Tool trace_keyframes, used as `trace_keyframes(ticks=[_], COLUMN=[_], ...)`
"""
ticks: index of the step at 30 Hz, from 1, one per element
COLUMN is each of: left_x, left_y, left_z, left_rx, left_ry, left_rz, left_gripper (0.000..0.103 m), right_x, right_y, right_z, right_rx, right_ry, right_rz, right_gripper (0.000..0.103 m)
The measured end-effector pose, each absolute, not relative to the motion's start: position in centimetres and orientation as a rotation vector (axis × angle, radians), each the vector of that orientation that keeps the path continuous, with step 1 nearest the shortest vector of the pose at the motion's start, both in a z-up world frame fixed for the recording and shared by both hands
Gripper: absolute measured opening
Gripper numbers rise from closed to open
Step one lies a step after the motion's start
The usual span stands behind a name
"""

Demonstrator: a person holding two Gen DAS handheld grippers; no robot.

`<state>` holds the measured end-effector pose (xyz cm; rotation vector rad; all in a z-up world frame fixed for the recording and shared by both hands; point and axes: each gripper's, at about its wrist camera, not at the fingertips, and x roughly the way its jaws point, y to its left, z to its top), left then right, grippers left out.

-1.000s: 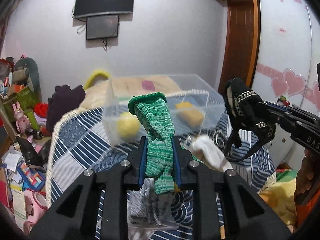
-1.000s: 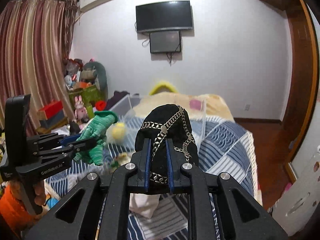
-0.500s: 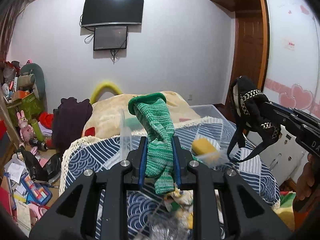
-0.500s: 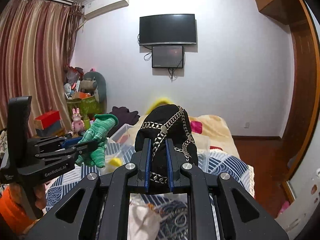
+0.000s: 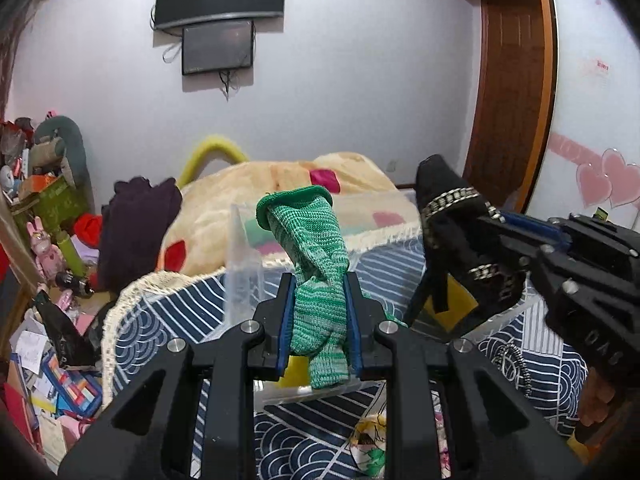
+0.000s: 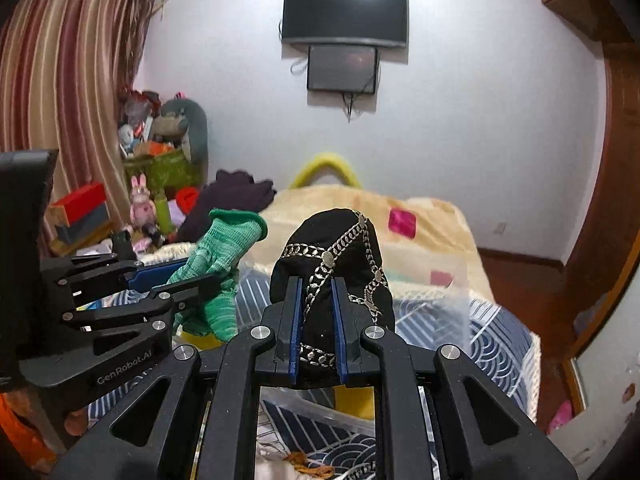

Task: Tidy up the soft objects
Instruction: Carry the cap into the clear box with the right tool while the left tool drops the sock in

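Note:
My left gripper (image 5: pixel 320 280) is shut on a green knitted sock (image 5: pixel 316 256) and holds it upright above the bed; it also shows in the right wrist view (image 6: pixel 218 276) at the left. My right gripper (image 6: pixel 316 284) is shut on a black fabric piece with silver chain trim (image 6: pixel 340 248), held up; it shows in the left wrist view (image 5: pixel 460 232) at the right. A clear plastic bin (image 5: pixel 244 268) lies on the blue patterned bedspread (image 5: pixel 160 320) just beyond and below both grippers, with yellow soft things (image 5: pixel 460 304) inside.
A beige blanket (image 5: pixel 280 184) covers the far half of the bed. A dark purple garment (image 5: pixel 136 224) lies at its left edge. Toys and boxes (image 5: pixel 44 216) crowd the floor at left. A wooden door (image 5: pixel 512 100) stands at right. Floral cloth (image 5: pixel 372 440) lies near me.
Both grippers have risen and tilted up, then dipped back toward the bin. The bin has slid closer beneath them. Both holds are unchanged.

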<state>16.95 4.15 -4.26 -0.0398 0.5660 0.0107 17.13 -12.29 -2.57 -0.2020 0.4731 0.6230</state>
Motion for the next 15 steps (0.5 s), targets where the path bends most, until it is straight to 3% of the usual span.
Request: trace_keyframes(ticks=[12, 15], left_x=[19.7, 19.5], left_y=[3.3, 2.9], left_z=[-7.1, -6.9], left_rx=[-0.03, -0.027], left_ry=[0.655, 0.655], left_rz=[-0.057, -0.055], left_gripper=[0.023, 0.028], right_x=[19.2, 19.4], right_y=[-12.1, -12.2], right_z=[-5.0, -5.4], right_rx=[-0.213, -0.214], right_ry=[0.632, 0.659], right_rz=[0.667, 0.666], right_gripper=[0.014, 0.017])
